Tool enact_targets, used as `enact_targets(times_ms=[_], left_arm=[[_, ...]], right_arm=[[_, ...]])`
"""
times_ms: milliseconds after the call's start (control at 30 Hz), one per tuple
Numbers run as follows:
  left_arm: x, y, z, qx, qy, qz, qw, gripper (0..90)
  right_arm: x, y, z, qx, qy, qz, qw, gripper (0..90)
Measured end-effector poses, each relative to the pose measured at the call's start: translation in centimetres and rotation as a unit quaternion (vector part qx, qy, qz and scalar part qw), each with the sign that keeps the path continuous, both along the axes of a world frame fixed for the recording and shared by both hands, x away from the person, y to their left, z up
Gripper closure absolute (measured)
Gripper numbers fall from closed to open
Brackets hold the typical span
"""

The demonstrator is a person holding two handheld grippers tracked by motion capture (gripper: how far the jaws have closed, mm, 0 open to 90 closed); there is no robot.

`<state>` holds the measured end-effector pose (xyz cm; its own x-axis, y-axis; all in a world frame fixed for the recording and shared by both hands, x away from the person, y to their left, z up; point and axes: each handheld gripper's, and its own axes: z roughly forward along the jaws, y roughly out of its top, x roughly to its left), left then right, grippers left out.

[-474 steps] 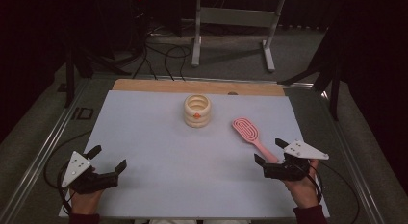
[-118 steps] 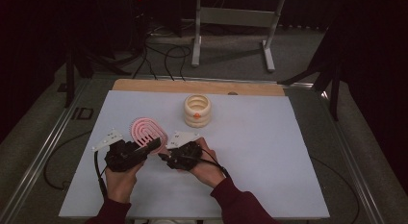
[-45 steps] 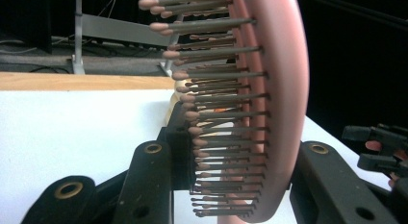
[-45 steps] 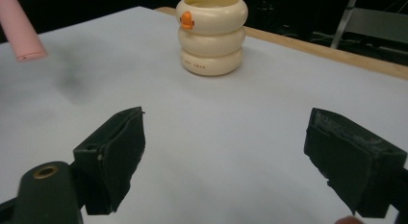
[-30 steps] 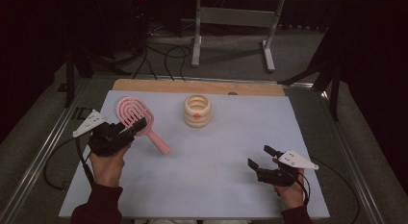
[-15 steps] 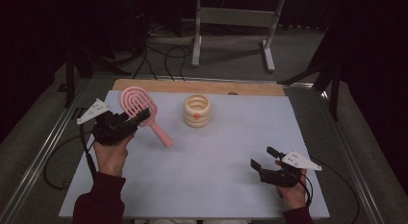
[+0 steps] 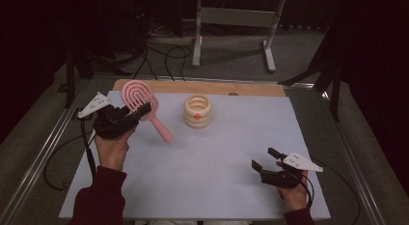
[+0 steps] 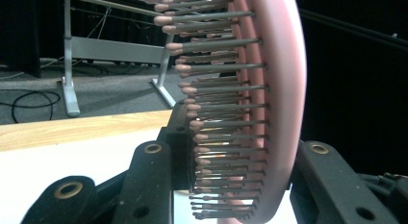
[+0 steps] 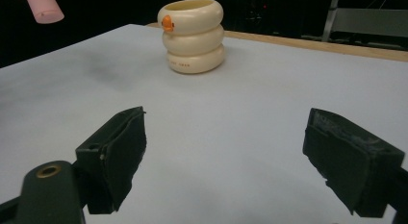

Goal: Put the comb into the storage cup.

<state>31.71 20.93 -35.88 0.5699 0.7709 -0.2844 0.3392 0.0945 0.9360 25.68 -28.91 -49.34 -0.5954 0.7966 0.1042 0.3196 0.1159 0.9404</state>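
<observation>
High view: left gripper clamped on pink hairbrush head, handle angling toward cream holder; right gripper wide open, empty.

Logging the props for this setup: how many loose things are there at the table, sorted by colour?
Pink: 1, the hairbrush, held off the mat in the left gripper.
Cream: 1, the ringed cup, standing upright on the mat.
Total: 2.

Dark red sleeves, black cabled tools
</observation>
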Motion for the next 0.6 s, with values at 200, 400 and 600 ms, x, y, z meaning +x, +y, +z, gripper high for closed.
enact_targets(times_ms=[200,400,600], left_arm=[[0.8,-0.1,0.2,0.003,-0.001,0.000,1.0000,64.0],[1.1,-0.5,0.6,0.010,-0.004,-0.002,0.9999,64.1],[1.6,-0.7,0.8,0.014,-0.003,0.001,0.9999,64.1]], right_arm=[[0.0,0.1,0.0,0.001,0.001,-0.001,1.0000,15.2],[0.0,-0.1,-0.1,0.002,0.000,-0.004,1.0000,15.1],[0.0,-0.1,0.0,0.001,0.000,-0.006,1.0000,15.2]])
